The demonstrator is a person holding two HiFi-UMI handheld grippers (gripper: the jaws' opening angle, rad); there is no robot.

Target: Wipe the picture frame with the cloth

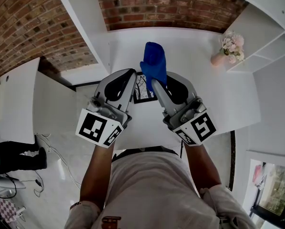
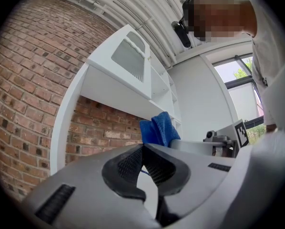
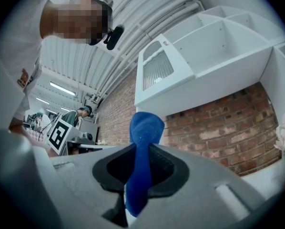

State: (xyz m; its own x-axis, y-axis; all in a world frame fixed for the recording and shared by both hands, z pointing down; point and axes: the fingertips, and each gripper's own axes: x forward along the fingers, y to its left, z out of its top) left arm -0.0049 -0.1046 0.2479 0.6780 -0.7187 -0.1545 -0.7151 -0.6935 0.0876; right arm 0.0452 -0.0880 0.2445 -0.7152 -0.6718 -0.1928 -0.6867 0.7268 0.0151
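Note:
A blue cloth (image 1: 154,61) stands up from my right gripper (image 1: 155,81), which is shut on it; in the right gripper view the cloth (image 3: 145,128) runs up between the pads of that gripper (image 3: 141,147). A small black picture frame (image 1: 143,92) lies flat on the white table (image 1: 190,46), partly hidden between the two grippers. My left gripper (image 1: 133,74) sits just left of the frame, its jaws shut with nothing in them. In the left gripper view its tips (image 2: 142,148) meet, and the cloth (image 2: 159,130) shows beyond them.
A vase of pink flowers (image 1: 229,47) stands at the table's far right, beside white shelving (image 1: 271,42). A brick wall (image 1: 171,6) backs the table, and a white upright panel (image 1: 85,23) rises at its left. Another person (image 3: 80,116) stands far off.

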